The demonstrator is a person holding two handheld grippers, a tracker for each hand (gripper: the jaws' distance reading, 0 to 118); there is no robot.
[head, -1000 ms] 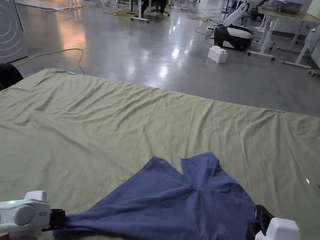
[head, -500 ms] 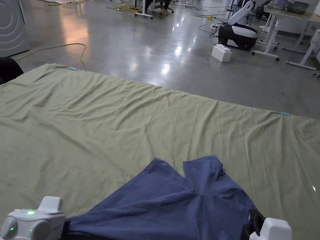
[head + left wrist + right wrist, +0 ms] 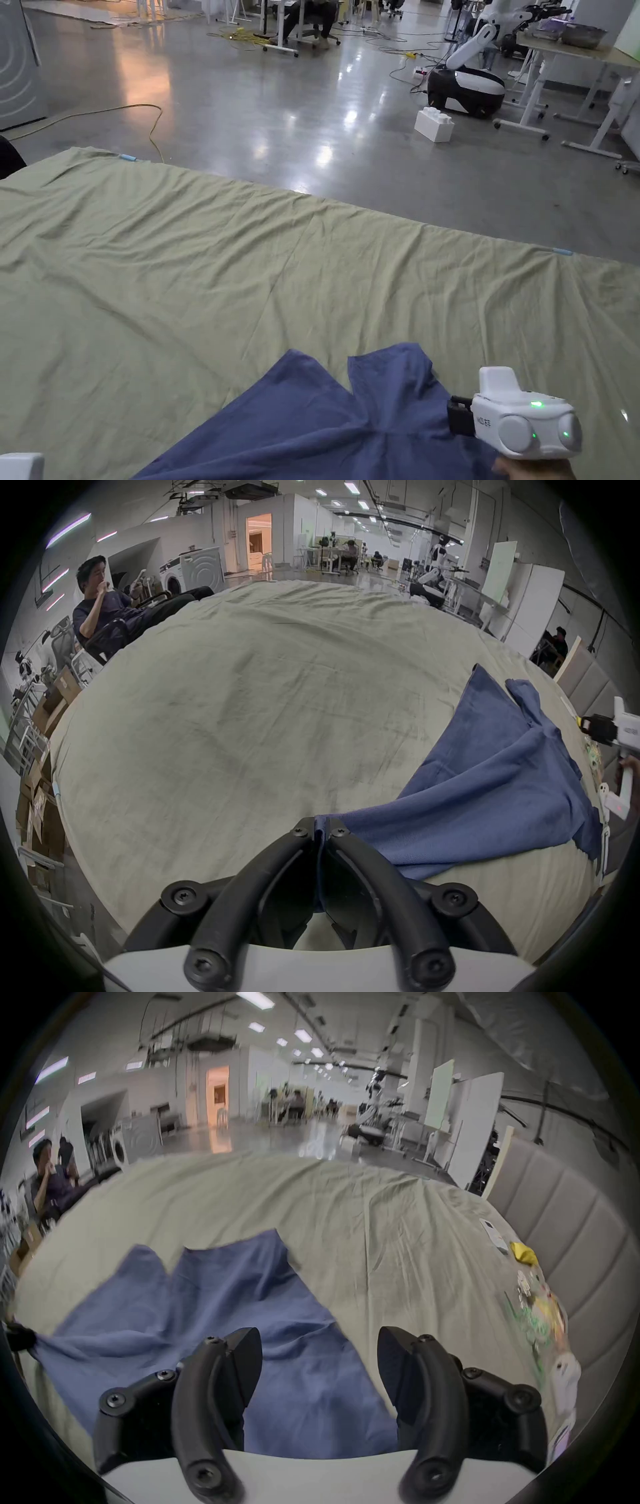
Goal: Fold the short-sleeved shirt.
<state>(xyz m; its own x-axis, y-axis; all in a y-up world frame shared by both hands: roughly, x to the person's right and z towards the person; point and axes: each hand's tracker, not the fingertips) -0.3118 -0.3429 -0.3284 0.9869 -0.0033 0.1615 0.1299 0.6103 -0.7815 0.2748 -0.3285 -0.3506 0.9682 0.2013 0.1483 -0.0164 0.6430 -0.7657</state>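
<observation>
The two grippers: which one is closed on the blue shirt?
The left gripper: its jaws pinch the shirt edge. The right gripper is open above it.

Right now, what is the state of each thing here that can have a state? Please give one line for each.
Shirt: unfolded, rumpled, lying on the sheet, one corner pinched.
Left claw: shut on the shirt's corner.
Right claw: open, above the shirt, gripping nothing.
Sheet: spread out, wrinkled.
</observation>
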